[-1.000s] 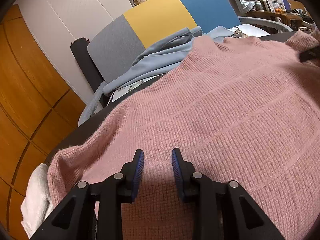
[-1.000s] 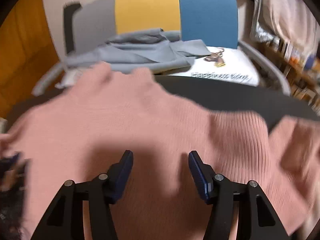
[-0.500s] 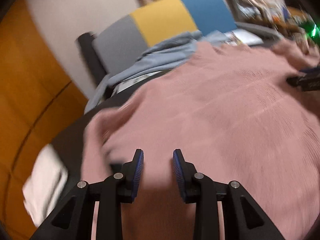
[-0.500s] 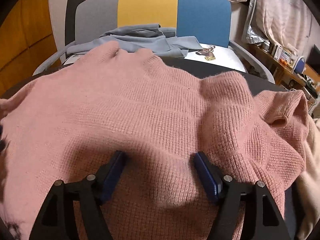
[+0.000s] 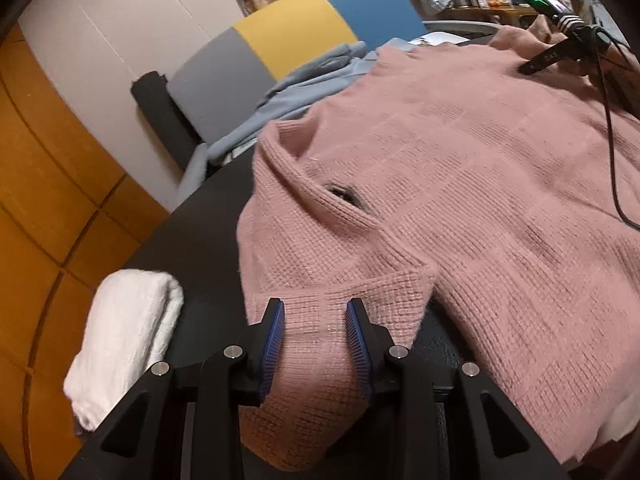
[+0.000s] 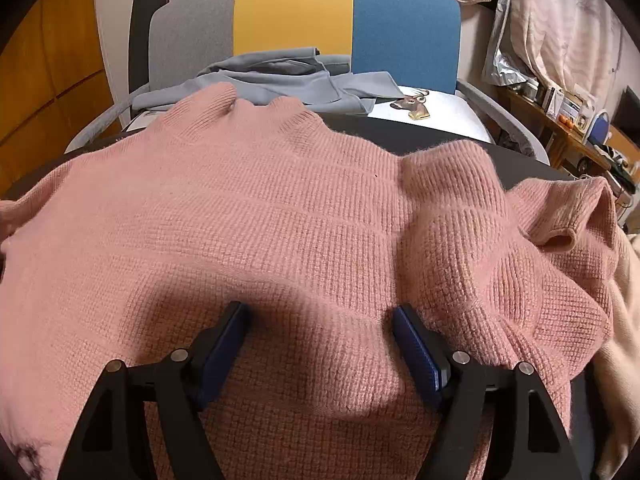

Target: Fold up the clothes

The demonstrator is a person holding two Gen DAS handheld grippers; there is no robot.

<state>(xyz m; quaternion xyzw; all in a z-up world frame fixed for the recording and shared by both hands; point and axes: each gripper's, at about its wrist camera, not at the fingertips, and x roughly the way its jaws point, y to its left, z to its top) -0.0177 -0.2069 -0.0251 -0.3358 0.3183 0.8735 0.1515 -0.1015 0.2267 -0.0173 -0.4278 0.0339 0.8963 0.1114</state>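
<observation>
Gripping looks incomplete on both sides, and that is where trouble could start. The pink sweater (image 5: 460, 184) lies spread over the dark tabletop (image 5: 200, 240), its collar toward the grey, yellow and blue chair (image 6: 296, 28) behind it. The left tool (image 5: 315, 330) stands half open with the sweater's sleeve running between its blue pads; the fabric fills the gap, but I cannot tell whether the pads actually pinch it, so a pull from here could let the sleeve slide out and drop in a heap. The right tool (image 6: 320, 344) sits on the sweater's body, nearer than the collar, and its jaws have just been opening; they stand wide, with a hump of knit rising between them and no pinch visible. If it closes there it may bunch 2 layers at once and drag the whole sweater across the tabletop, spoiling the flat lay. The other sleeve (image 6: 560, 216) is crumpled to the right of the sweater's body, and a fold over it would trap the lump. A cable (image 5: 612, 152) trails across the sweater in the left view and could snag the loose knit. The white folded towel (image 5: 128, 340) left of the sweater is close enough to be nudged. On the chair seat, beyond the grey garment (image 6: 280, 80), a white item bears a deer picture (image 6: 412, 104); no writing is legible now.
</observation>
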